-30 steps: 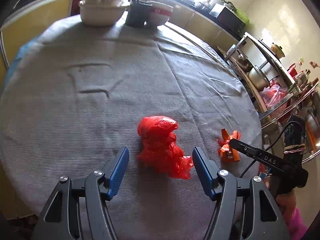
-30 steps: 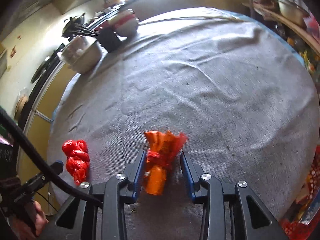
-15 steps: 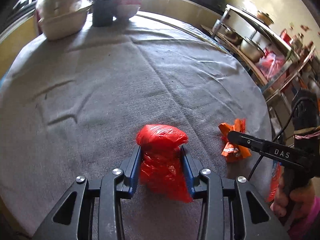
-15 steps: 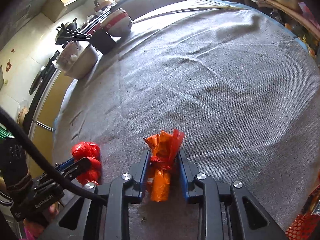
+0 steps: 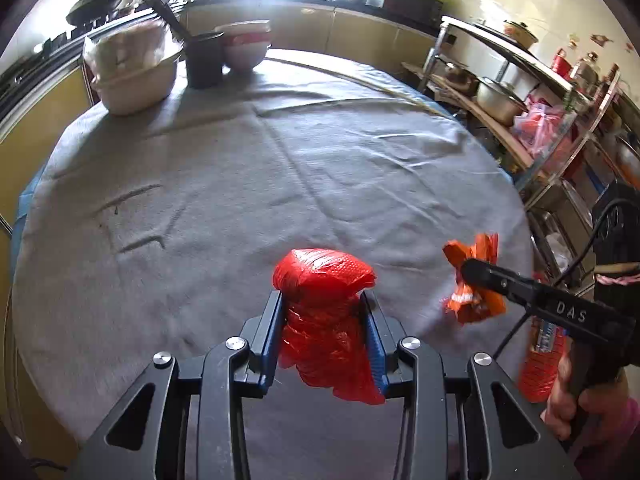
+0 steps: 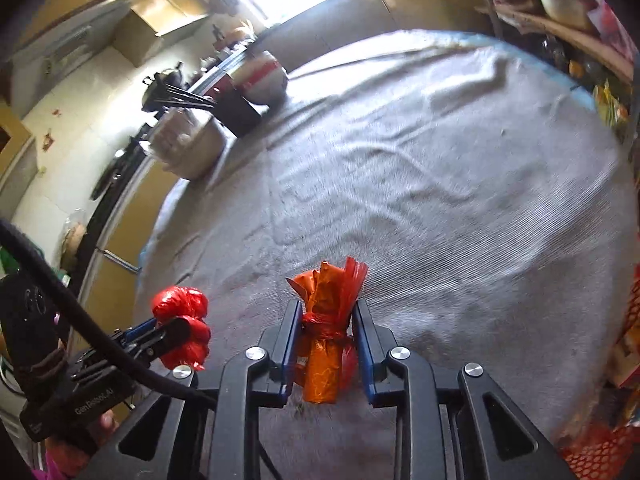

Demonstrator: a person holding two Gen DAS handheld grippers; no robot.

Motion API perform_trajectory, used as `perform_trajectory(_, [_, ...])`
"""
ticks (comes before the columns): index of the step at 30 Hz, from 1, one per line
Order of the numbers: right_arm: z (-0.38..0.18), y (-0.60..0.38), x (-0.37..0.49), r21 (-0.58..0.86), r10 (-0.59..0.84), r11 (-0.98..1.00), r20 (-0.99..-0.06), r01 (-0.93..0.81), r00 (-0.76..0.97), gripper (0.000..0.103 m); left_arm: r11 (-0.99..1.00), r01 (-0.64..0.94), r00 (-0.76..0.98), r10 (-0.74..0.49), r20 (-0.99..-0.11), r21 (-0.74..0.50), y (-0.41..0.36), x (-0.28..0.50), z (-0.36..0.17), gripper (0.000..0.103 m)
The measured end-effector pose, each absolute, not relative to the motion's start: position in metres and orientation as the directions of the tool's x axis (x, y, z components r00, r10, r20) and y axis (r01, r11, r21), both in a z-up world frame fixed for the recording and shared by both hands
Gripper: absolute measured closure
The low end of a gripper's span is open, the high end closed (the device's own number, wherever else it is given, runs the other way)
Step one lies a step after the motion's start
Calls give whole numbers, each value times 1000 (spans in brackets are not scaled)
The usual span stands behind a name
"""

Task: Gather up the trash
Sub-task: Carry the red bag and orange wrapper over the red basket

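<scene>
**Q:** Now, what does each claw hold?

**A:** Left gripper (image 5: 325,340): blue pads closed on the sides of a crumpled red plastic bag (image 5: 326,316). Right gripper (image 6: 325,350): pads closed on a tied orange wrapper bundle (image 6: 326,344).

**Q:** How do the two pieces of trash lie?

**A:** Red bag: long axis parallel to the fingers; rounded bulge past the fingertips on the far side, loose thin end trailing near the gripper body. Orange bundle: long axis also parallel to the fingers; frayed, flared end pointing far, smooth rolled end pointing near, red tie around the waist level with the pads. Whether either piece touches the cloth cannot be told.

**Q:** How do the grippers stand to one another?

**A:** Side by side near the table's near edge. In the left wrist view the right gripper (image 5: 476,276) enters from the right with the orange bundle (image 5: 472,280); in the right wrist view the left gripper (image 6: 176,330) shows at left with the red bag (image 6: 182,326).

**Q:** And beyond them?

**A:** A round table under a wrinkled grey cloth (image 5: 248,184). At its far left edge: a covered white bowl (image 5: 134,76), a dark cup (image 5: 204,60) with utensils, and a red-banded bowl (image 5: 245,46). A metal shelf rack (image 5: 532,92) with pots stands at right.
</scene>
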State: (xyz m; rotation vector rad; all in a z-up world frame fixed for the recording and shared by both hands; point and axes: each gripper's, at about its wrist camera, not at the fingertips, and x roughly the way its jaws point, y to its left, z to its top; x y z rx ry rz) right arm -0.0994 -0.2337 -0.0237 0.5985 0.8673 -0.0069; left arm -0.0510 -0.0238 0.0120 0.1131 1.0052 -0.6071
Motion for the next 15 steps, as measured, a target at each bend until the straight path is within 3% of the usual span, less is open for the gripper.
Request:
perform_trajectory(8, [8,-263,-170,442,167,877,-647,188,744,75,784,610,396,-429,-812,-117,-72,-112,28,64])
perform_trajectory(15, [12,-314,-258,408,29,864,-626,295,779,75,695,709,346,-496,-797,-125,-115,-139,40,64])
